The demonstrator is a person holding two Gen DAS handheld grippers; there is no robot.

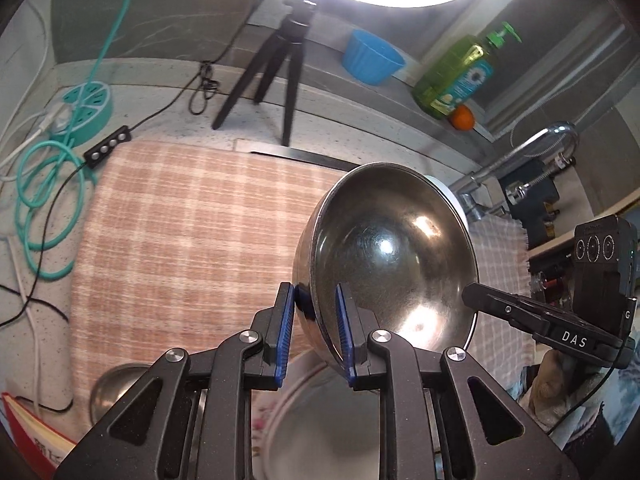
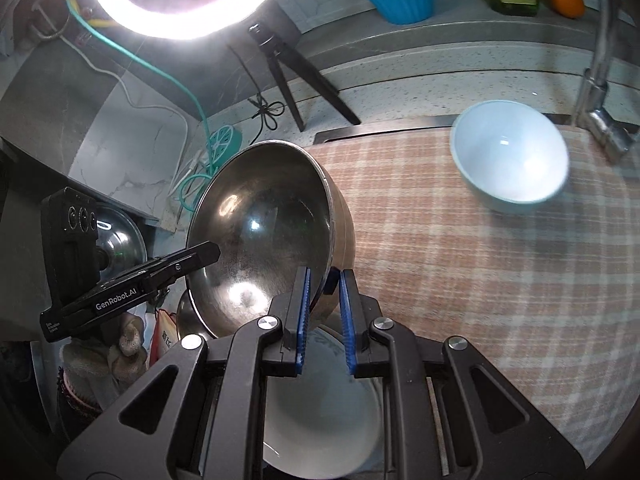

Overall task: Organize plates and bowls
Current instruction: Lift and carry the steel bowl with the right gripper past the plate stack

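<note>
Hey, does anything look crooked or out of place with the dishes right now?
Yes. The steel bowl is tipped steeply on edge, off the checked cloth, its rim pinched by both the left hand-held gripper and the right hand-held gripper. Nothing looks spilled or broken.

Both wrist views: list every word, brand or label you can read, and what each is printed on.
"DAS" on the right gripper's body.
"G" on the same body's end.
"GenRobot.AI" on the left gripper's body; the small print beside it is too small to read.
Green soap bottle: label too blurred.
Red book: characters cut off, unreadable.
</note>
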